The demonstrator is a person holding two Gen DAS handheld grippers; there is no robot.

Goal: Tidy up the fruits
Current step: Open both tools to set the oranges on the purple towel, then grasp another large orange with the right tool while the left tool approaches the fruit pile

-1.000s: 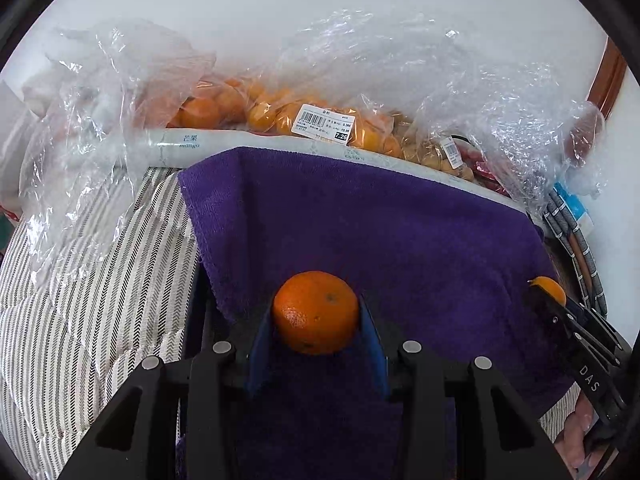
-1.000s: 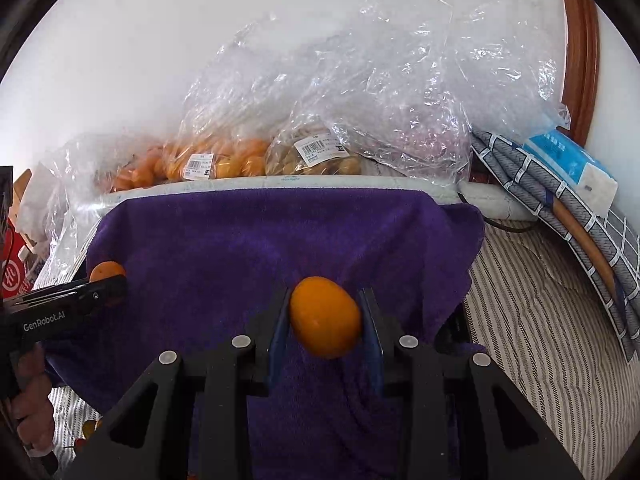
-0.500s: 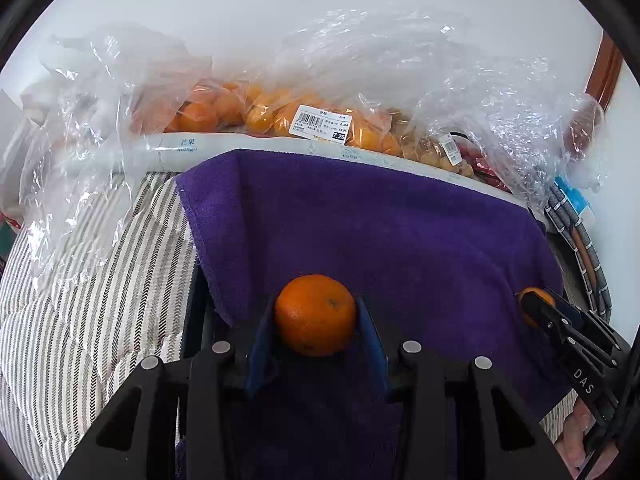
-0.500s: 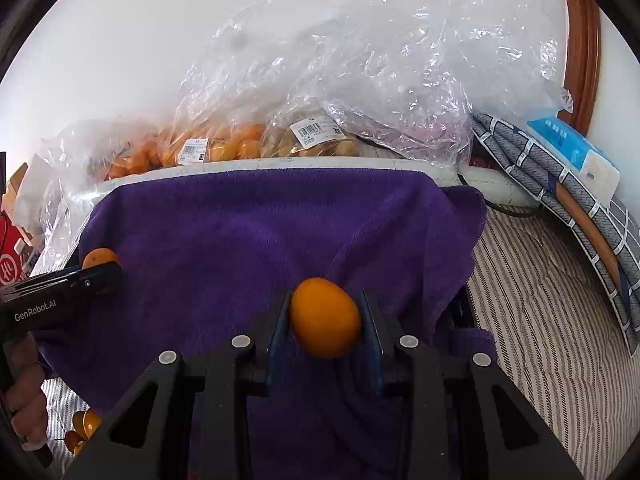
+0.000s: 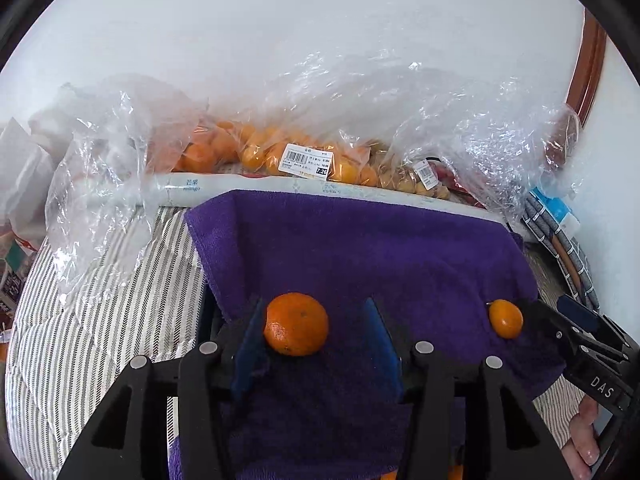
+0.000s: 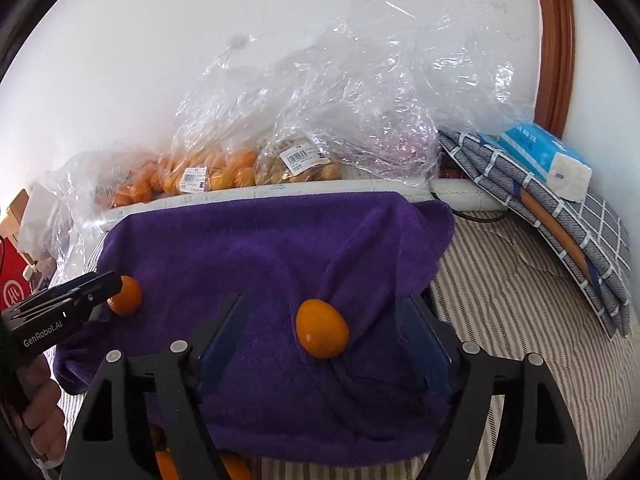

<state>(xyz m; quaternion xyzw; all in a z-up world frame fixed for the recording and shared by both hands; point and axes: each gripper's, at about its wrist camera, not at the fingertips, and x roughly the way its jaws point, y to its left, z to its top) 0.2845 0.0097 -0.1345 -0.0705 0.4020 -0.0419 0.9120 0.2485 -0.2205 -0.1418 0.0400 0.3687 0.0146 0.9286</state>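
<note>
left gripper (image 5: 316,332): jaws spread wide, holding nothing. a round mandarin (image 5: 296,329) sits on the purple towel (image 5: 360,248) between them, touching or nearly touching the left blue pad, with a clear gap to the right one. judged step: release and placement of fruit on the towel. to finish well, draw the gripper straight back along its own axis so the near pad does not nudge the fruit; the towel sags over something unseen, so a bump could set it rolling.

mandarin: slightly flattened sphere, dimpled matte rind, deep orange. towel: thick looped pile, soft, creased, good for damping roll. beneath it, a striped quilted bed cover (image 5: 100,320).

behind the towel, thin crinkled clear plastic bags (image 5: 280,136) of orange fruit with price labels, resting on a white box edge printed "mango" (image 5: 192,186).

right gripper (image 6: 324,332): jaws likewise wide apart, gripping nothing. a smaller, smooth, glossy egg-shaped orange fruit (image 6: 322,334), possibly a kumquat, lies on the towel between them, clear of both pads, beside a raised fold. withdraw level and slow; the fold may help to check the fruit, but its oval form could let it tip sideways.

far right: folded checked cloth (image 6: 560,216) and a blue tissue pack (image 6: 540,156), well apart from the fruit.
</note>
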